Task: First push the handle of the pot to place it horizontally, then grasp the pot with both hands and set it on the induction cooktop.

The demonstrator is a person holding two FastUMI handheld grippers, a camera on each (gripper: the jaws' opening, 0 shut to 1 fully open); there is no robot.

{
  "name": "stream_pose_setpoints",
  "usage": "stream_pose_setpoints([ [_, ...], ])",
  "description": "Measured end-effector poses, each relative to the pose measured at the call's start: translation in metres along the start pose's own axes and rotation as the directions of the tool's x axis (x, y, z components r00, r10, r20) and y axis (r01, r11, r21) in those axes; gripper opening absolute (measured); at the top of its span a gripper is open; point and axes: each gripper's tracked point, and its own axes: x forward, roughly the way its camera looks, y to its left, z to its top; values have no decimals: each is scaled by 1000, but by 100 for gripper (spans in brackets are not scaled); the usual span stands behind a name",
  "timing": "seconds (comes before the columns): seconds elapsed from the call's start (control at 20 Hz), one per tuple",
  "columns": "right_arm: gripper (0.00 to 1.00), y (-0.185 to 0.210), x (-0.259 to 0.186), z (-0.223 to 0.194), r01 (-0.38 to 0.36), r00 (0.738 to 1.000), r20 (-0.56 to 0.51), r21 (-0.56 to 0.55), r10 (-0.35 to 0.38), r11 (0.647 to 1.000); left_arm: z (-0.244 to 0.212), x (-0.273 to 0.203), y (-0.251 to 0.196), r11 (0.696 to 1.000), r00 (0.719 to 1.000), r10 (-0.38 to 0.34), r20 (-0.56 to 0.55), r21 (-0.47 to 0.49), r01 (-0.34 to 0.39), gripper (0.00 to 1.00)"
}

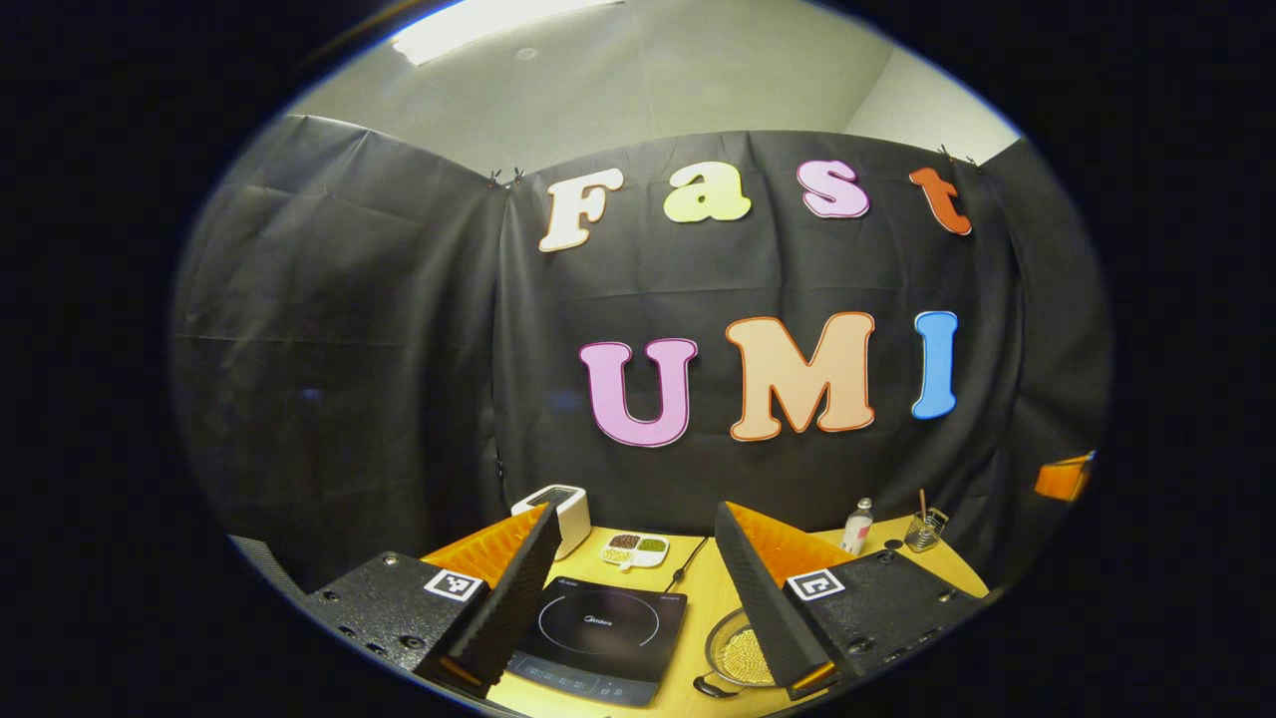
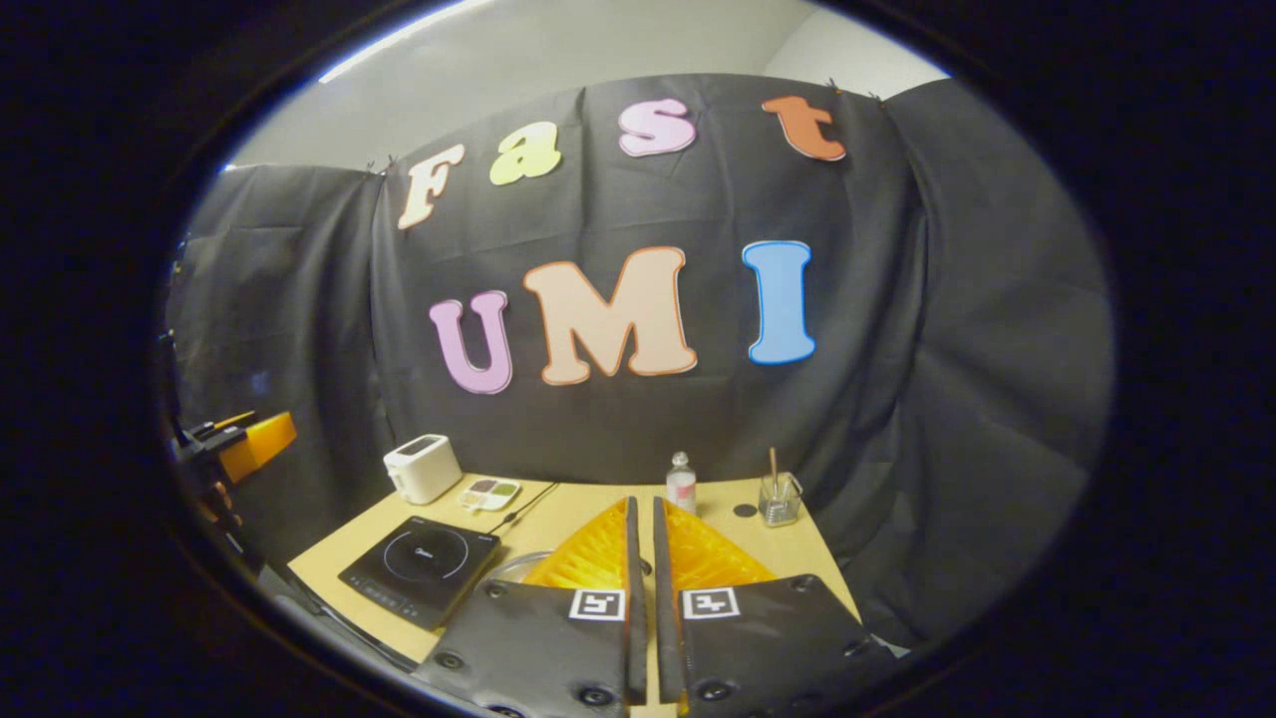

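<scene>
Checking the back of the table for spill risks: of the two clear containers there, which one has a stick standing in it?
The glass cup at the right end holds the stick. The small capped bottle to its left has none.

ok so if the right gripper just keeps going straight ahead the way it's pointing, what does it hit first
Probably the small clear bottle near the table's back edge, which stands just beyond the right gripper; depth is hard to judge, and it might pass over it to the black cloth wall.

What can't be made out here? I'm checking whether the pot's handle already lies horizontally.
- Pot, left gripper view: the left gripper's right finger covers much of it; the handle's direction is unclear.
- Pot rim, right gripper view: only a sliver shows behind the right gripper's fingers.
- Divided dish: contents too small to identify.
- Glass cup: the stick's kind is unreadable.
</scene>
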Motion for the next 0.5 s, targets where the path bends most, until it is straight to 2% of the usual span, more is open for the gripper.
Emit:
stream_pose_setpoints([
  [0.05,7,8,1,-10,-3,1000,-24,4,4,1000,-2,3,3,1000,1000,-6,-2,-3,6,92],
  [0.3,6,55,7,-64,-8,986,-169,11,10,1000,-9,26,26,999,999,-54,-3,-3,54,92],
  [0.35,0,66,10,-76,-8,979,-205,11,10,1000,-10,32,31,998,998,-66,-4,-8,66,93],
  [0.4,6,77,12,-89,-8,970,-242,12,10,1000,-13,37,36,997,997,-80,-11,-20,80,92],
  [0.5,7,96,19,-115,-11,948,-319,15,15,1000,-18,48,44,993,994,-108,-24,-44,107,92],
])
